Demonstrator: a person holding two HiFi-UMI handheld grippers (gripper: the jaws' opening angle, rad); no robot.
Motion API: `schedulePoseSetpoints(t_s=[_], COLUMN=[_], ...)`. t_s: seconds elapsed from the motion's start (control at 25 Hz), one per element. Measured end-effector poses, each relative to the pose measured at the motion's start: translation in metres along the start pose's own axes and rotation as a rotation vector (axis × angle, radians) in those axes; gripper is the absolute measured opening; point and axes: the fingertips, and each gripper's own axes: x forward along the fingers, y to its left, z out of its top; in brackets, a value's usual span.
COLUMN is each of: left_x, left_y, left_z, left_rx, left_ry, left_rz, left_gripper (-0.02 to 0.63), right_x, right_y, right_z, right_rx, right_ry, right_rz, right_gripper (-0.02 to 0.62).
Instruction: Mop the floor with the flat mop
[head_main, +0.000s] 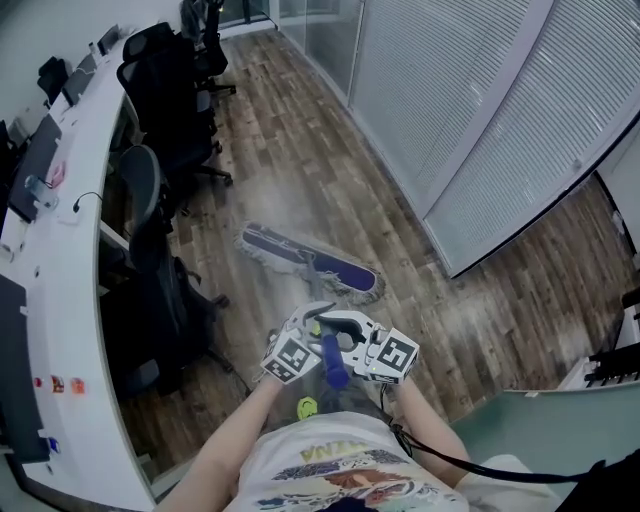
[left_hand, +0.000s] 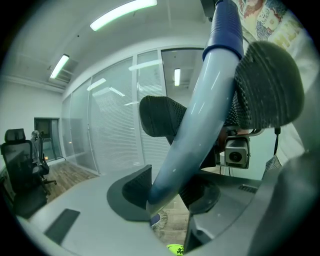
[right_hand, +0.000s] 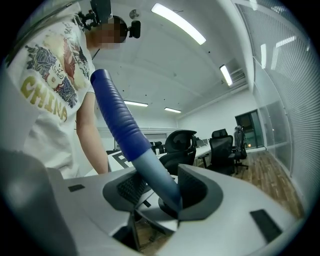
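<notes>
Your left gripper (head_main: 312, 330) & right gripper (head_main: 352, 338) side by side at lower centre of frame, jaws of each clamped on the mop handle (head_main: 334, 365), mop head (head_main: 300, 258) flat on wood floor (head_main: 300, 140) mid-frame, desk (head_main: 75, 270) w/ office chairs (head_main: 165, 80) along left edge

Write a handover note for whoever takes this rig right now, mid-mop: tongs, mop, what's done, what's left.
Left tongs: shut on the mop handle, close beside the right ones.
Right tongs: shut on the same handle, just below its dark blue grip.
Mop head: flat on the wooden floor ahead, in the aisle between the office chairs and the partition with blinds.
Done: the boards around the head show a pale sheen; how far mopping has got cannot be told.
Left: probably the rest of the aisle, towards the chairs and the far end.
</notes>
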Motion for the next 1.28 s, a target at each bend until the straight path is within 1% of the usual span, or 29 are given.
schedulePoseSetpoints(t_s=[0.16,0.28,0.48,0.76,0.96,1.28], left_x=[0.025,0.051,0.094,0.153,0.181,0.194], left_y=[0.051,0.100,0.171,0.248,0.297,0.366], left_z=[-0.001,0.004,0.019,0.037,0.048,0.048], left_rx=[-0.005,-0.003,-0.014,-0.002,0.003,-0.009], left_ry=[0.015,0.022,0.035,0.026,0.002,-0.010], left_rz=[0.004,0.018,0.036,0.044,0.069,0.101], left_gripper=[0.124,0.124,0.124,0.124,0.124,0.124], right_x=[0.015,0.025,0.036,0.036,0.043,0.077], right_y=[-0.053,-0.106,-0.187,-0.286,-0.340,-0.398], right_z=[0.004,0.014,0.029,0.051,0.065,0.074], right_rx=[0.004,-0.010,0.006,0.012,0.009,0.000], right_ry=[0.000,-0.005,-0.012,-0.042,-0.055,-0.039], right_rz=[0.015,0.025,0.046,0.037,0.045,0.075], right_gripper=[0.186,0.186,0.186,0.186,0.186,0.186])
